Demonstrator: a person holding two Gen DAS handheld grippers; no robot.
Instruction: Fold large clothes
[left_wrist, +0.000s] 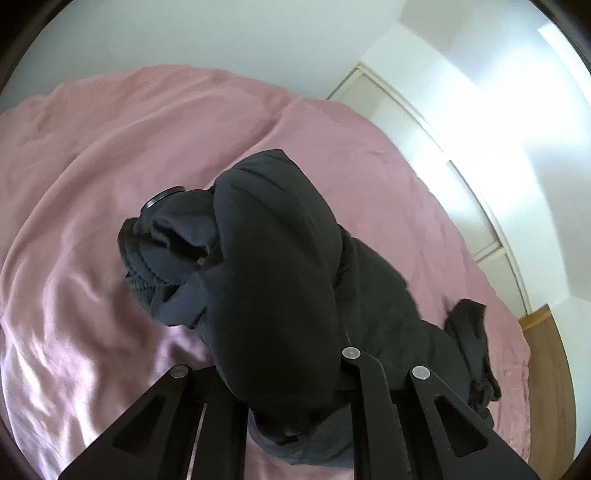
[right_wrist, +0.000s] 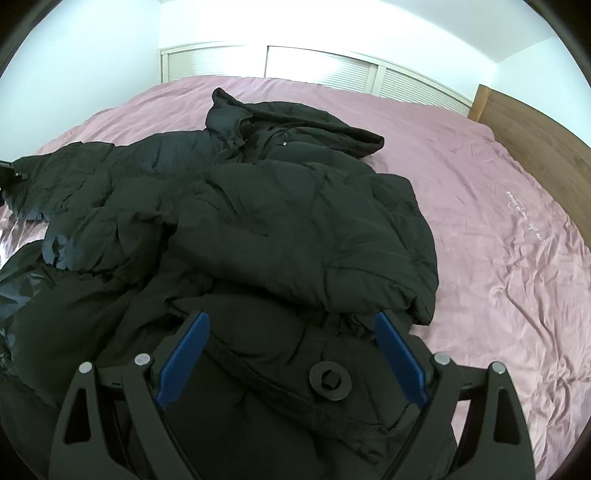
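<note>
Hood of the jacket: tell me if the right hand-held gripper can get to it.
Probably yes: the right hand-held gripper is open, and the hood lies uncovered at the jacket's far end, nothing above it.

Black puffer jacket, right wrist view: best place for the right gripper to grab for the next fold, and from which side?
Take the black puffer jacket at its thick right-hand edge, where the folded panel ends over the pink sheet. Come in from the bare-sheet side, low and level. That edge is a free, rolled lip, and the right gripper is open just short of it.
</note>
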